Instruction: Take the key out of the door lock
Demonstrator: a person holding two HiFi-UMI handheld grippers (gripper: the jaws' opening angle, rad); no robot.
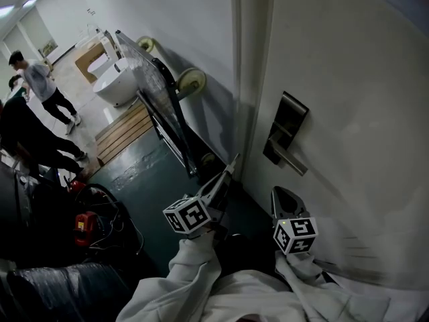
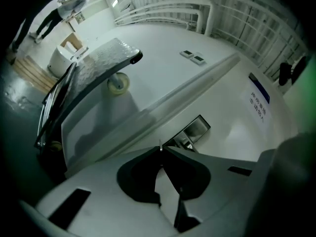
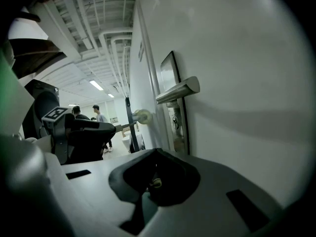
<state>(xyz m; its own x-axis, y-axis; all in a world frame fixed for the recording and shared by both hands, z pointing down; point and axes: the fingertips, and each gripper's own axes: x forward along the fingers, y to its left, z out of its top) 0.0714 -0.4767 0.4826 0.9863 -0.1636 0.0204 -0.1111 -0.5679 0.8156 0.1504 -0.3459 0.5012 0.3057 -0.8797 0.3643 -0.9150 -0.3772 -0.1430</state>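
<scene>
Left tongs with key beside door edge, open floor at left

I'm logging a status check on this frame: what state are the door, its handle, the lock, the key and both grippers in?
door: appears closed against its frame.
lever handle: level, untouched.
lock: no key shows in the keyhole.
left gripper: shut on the key.
key: seemingly out of the lock, with only a thin metal edge showing.
right gripper: shut, empty, clear of the door.
</scene>
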